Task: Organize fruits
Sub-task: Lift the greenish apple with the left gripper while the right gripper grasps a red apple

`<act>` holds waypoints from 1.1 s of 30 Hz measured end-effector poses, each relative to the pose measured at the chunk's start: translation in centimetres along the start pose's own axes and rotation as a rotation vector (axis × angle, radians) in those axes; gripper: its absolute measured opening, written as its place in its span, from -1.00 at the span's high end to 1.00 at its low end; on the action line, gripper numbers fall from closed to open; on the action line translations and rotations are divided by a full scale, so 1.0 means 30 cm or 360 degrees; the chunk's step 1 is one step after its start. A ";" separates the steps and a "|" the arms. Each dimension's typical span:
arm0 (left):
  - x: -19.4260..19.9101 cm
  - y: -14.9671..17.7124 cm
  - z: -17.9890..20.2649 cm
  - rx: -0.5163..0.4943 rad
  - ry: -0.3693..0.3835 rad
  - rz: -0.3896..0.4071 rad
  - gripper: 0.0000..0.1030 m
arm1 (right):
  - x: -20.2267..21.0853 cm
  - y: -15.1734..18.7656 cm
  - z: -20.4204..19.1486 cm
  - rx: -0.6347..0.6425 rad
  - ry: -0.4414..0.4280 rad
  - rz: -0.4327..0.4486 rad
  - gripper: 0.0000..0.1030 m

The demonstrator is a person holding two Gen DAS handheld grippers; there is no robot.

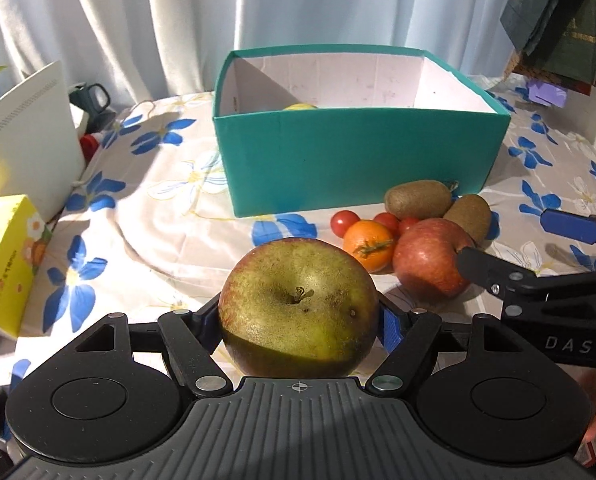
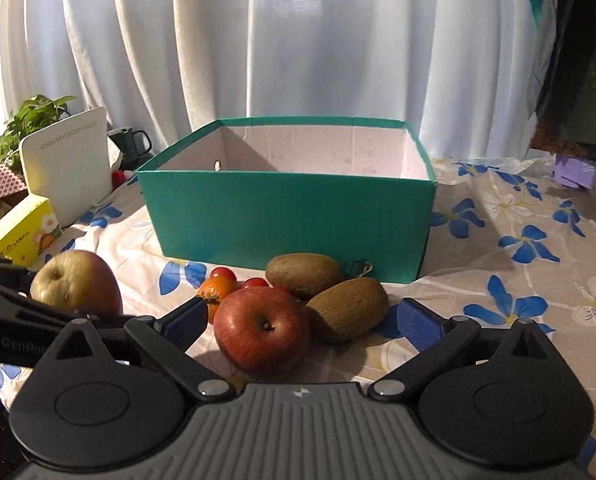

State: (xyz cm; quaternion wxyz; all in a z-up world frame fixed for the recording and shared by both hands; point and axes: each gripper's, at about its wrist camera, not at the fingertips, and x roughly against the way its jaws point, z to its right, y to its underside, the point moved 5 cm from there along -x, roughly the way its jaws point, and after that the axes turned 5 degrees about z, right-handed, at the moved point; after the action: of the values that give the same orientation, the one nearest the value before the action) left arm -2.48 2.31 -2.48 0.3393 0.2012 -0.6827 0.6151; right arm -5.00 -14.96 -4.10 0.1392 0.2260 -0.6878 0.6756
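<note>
Left tongs (image 1: 298, 320) clamped on green apple (image 1: 298, 308); right tongs (image 2: 303, 320) spread wide around red apple (image 2: 262, 330).

Left tongs: both blue pads press the sides of the green apple, stem up, held clear of the desk (image 1: 158, 208). Ahead of these tongs stands the teal box (image 1: 357, 160), with a yellow fruit (image 1: 299, 106) just visible inside. Right tongs: pads stand well apart, gripping nothing; the red apple sits on the desk between them, nearer the left pad, no contact visible. Just beyond it lie two kiwis (image 2: 347, 314), an orange (image 2: 218, 292) and cherry tomatoes (image 2: 224, 273), all in front of the box. The green apple is to the left of the right tongs.
</note>
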 end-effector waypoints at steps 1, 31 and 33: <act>0.005 -0.001 -0.013 0.0017 0.0005 0.0005 -0.51 | -0.011 0.004 -0.010 0.0009 -0.0002 -0.0009 -0.96; 0.003 -0.003 -0.086 0.0073 0.0017 -0.0037 -0.51 | -0.212 0.096 -0.184 0.0370 0.0111 -0.0075 -0.40; -0.002 -0.005 -0.083 0.0069 0.0019 -0.0043 -0.51 | -0.210 0.096 -0.184 0.0376 0.0106 -0.0068 -0.39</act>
State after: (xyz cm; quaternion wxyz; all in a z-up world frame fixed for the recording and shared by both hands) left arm -1.80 4.70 -2.40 0.3473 0.2140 -0.6643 0.6263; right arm -1.67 -8.75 -9.46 0.1488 0.2328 -0.5934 0.7560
